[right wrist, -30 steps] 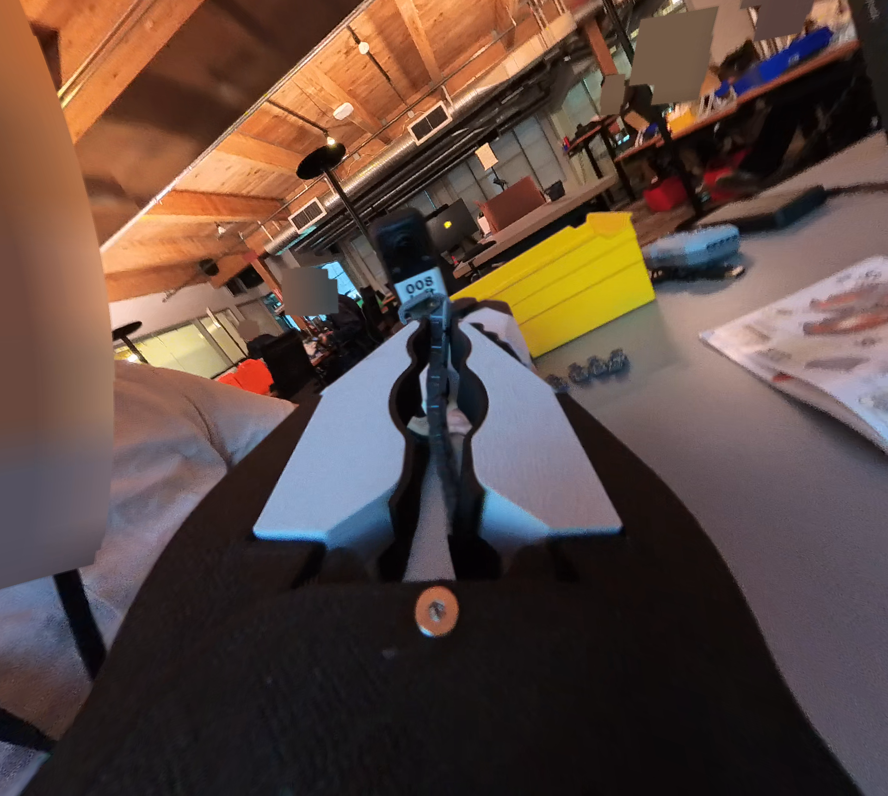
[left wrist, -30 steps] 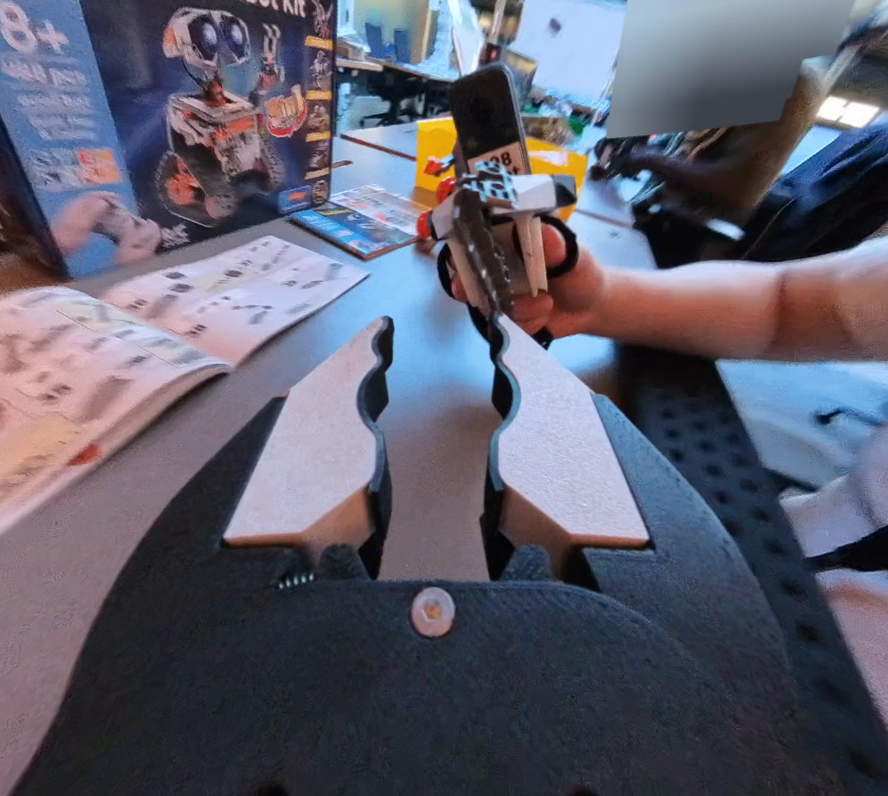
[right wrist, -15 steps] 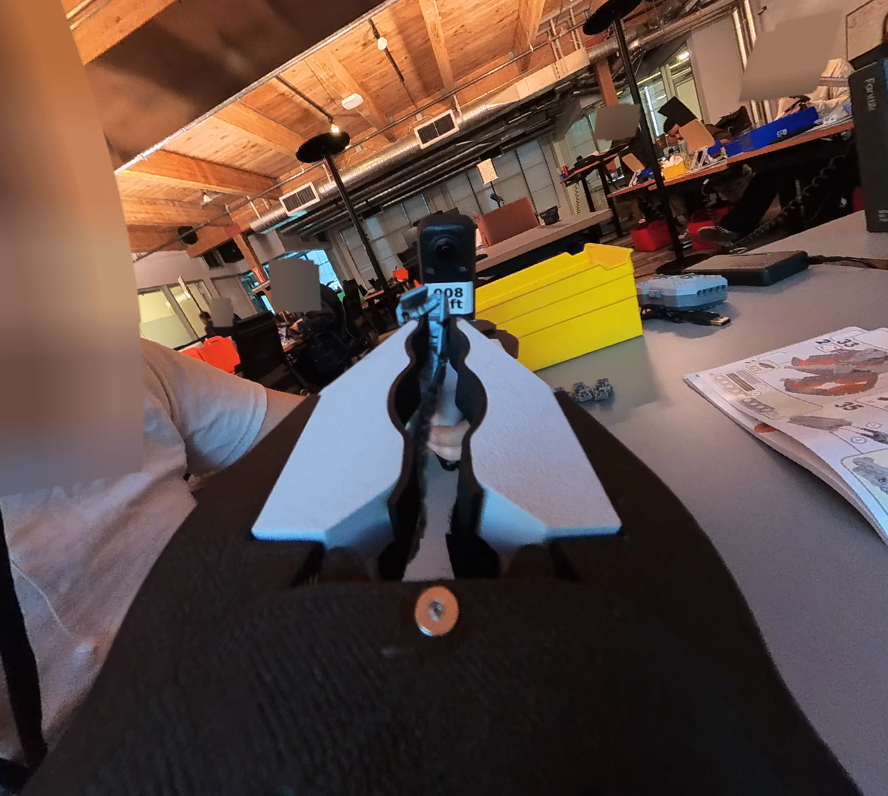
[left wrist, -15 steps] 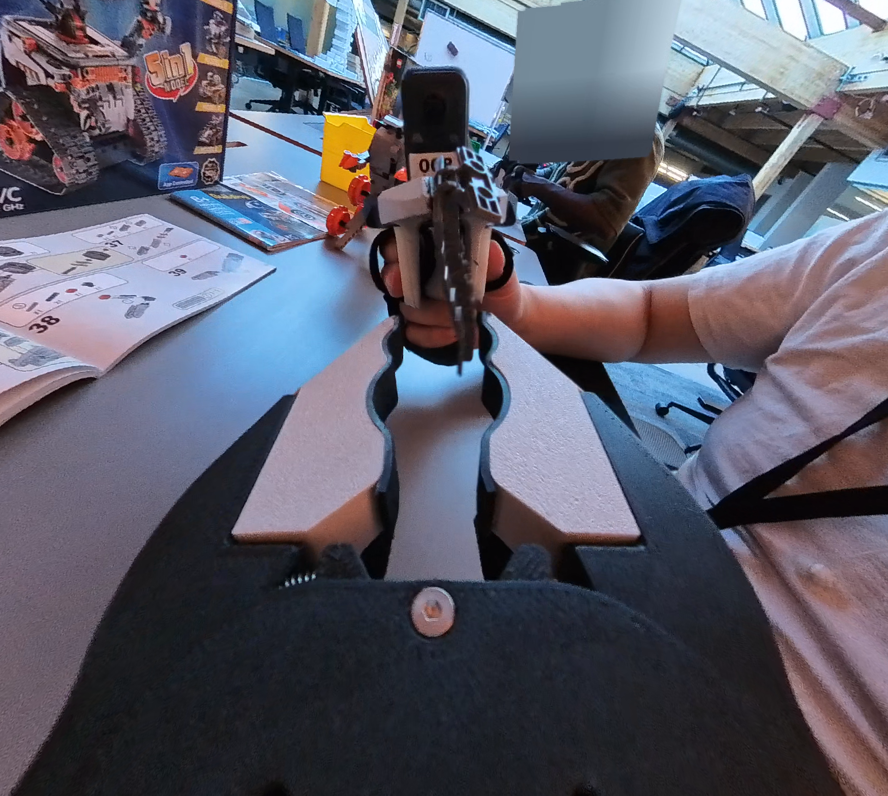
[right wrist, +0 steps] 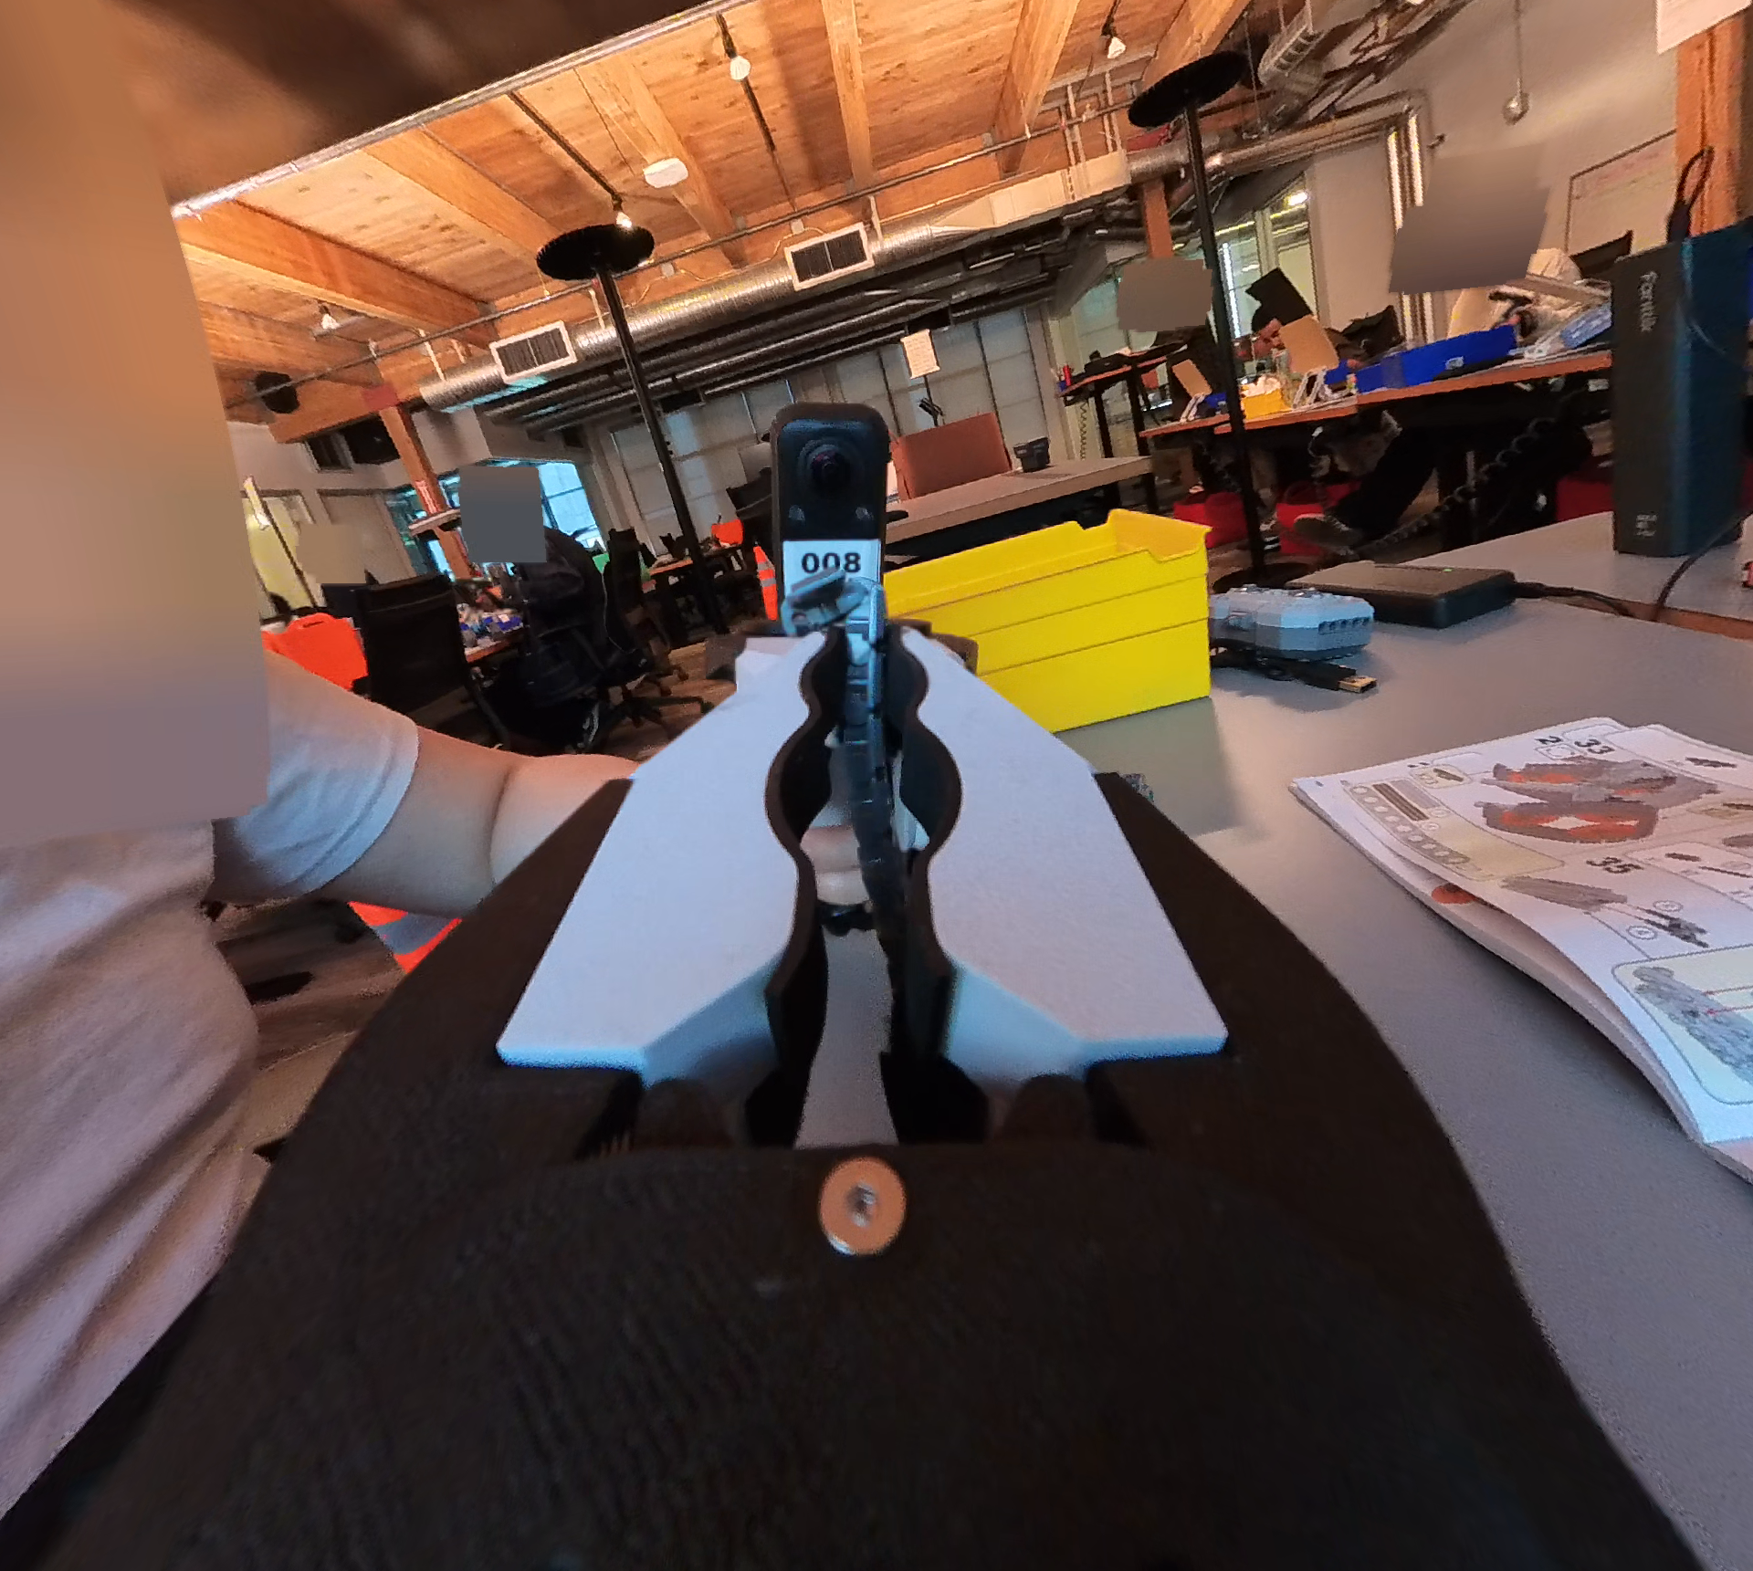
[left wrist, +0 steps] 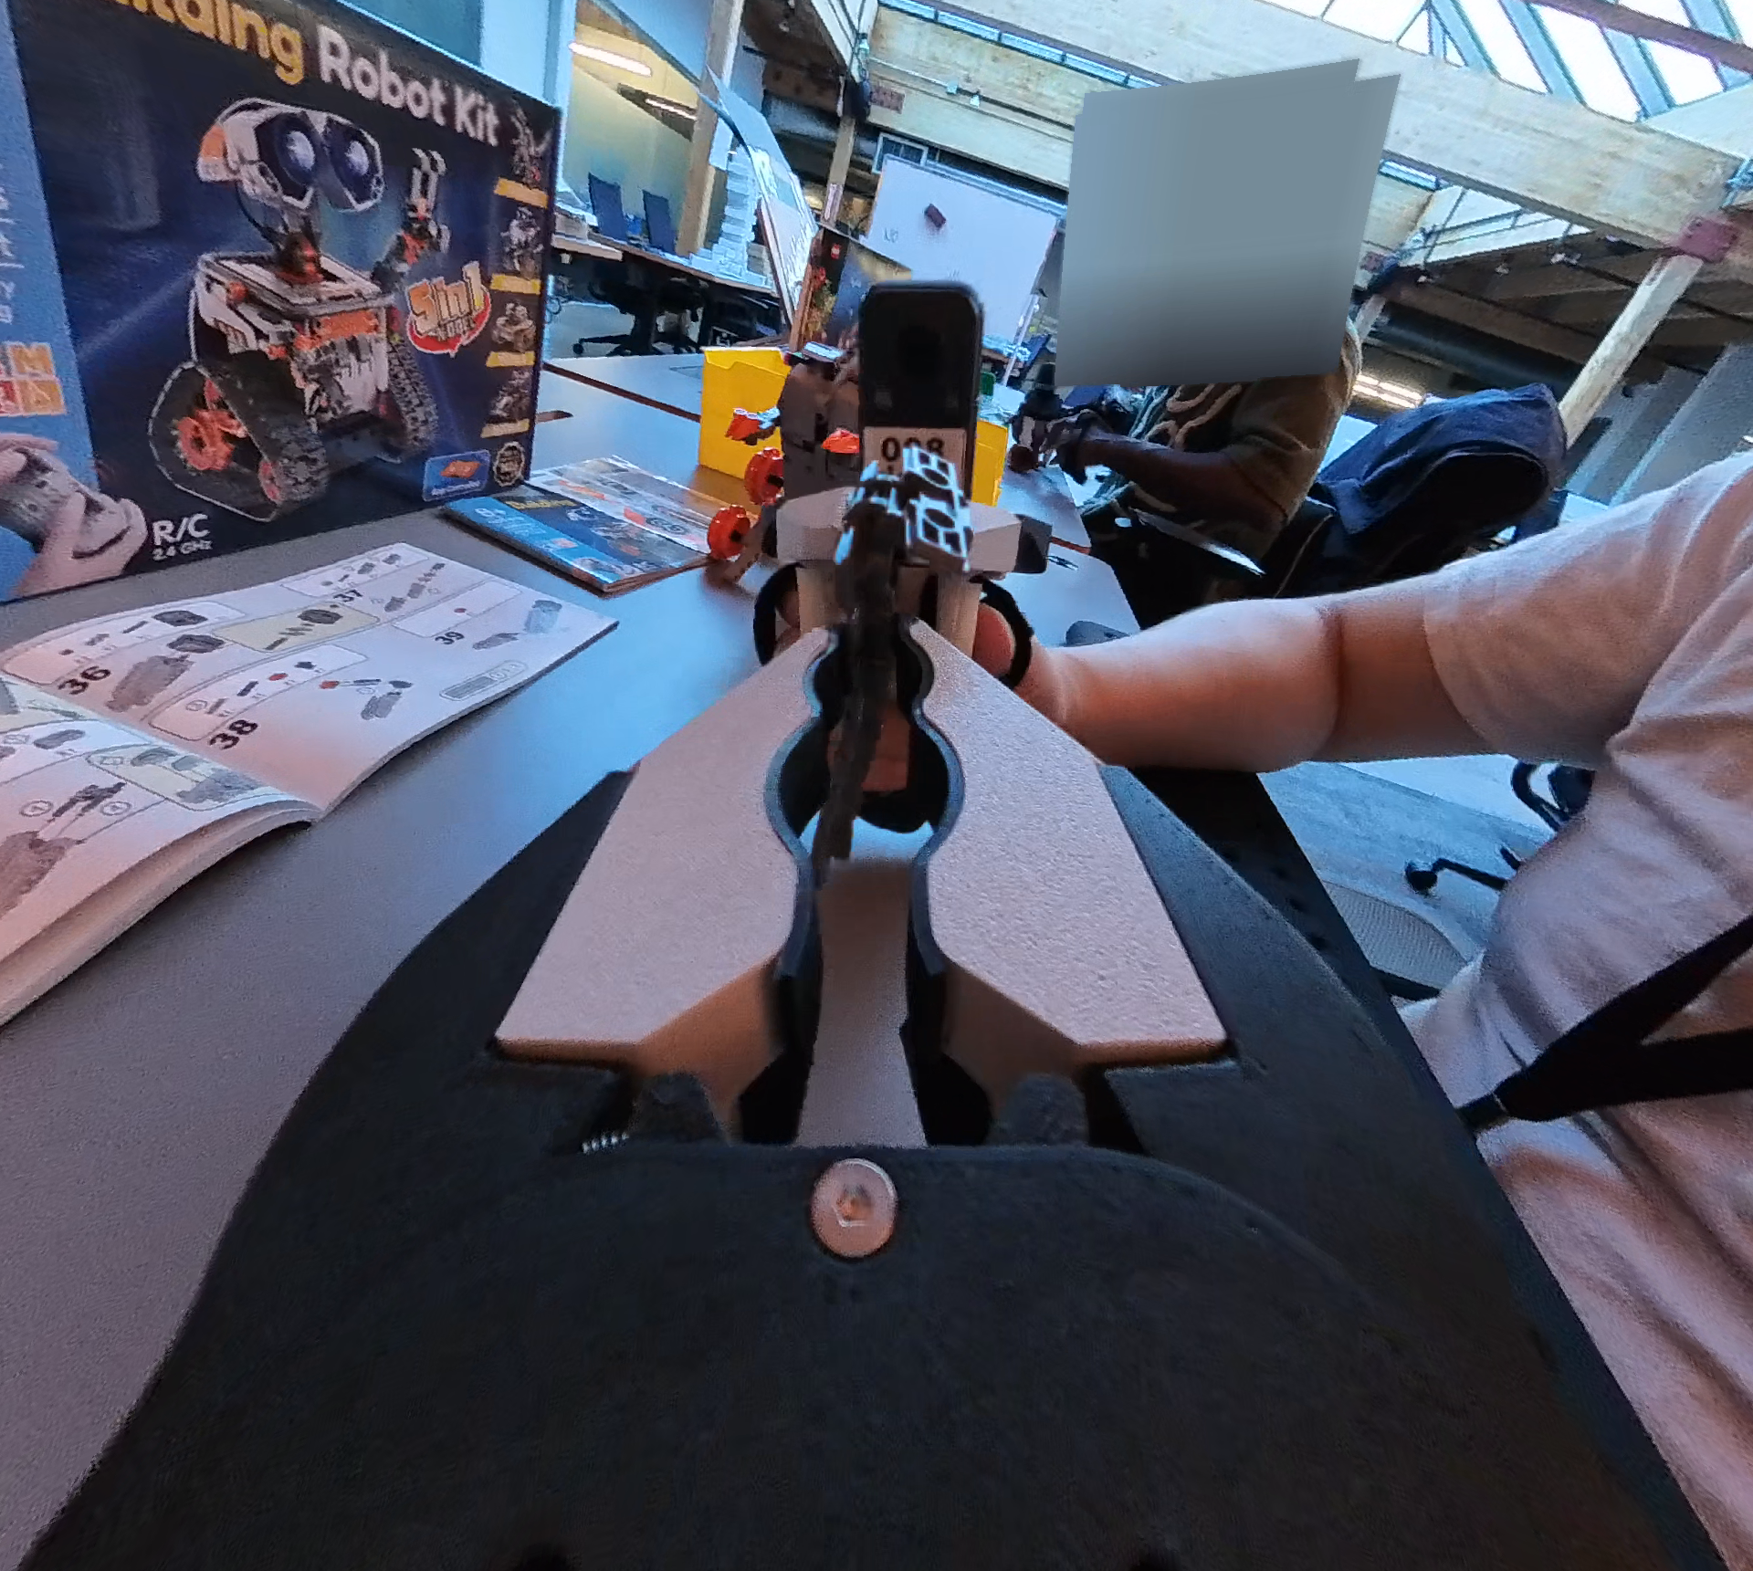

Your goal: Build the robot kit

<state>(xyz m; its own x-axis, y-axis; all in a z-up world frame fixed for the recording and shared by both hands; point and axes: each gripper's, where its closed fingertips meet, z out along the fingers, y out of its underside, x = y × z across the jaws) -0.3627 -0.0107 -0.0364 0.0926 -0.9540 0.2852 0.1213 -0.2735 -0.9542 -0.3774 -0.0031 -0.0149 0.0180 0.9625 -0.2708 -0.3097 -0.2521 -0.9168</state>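
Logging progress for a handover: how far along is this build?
Done: a black track chain is linked up. In hand: left gripper and right gripper both pinch it, nose to nose. Left: probably fitting it; the orange-wheeled model behind looks unfinished, instruction booklet open.

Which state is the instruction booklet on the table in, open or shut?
Open: the instruction booklet lies spread flat on the grey table, diagram pages facing up.
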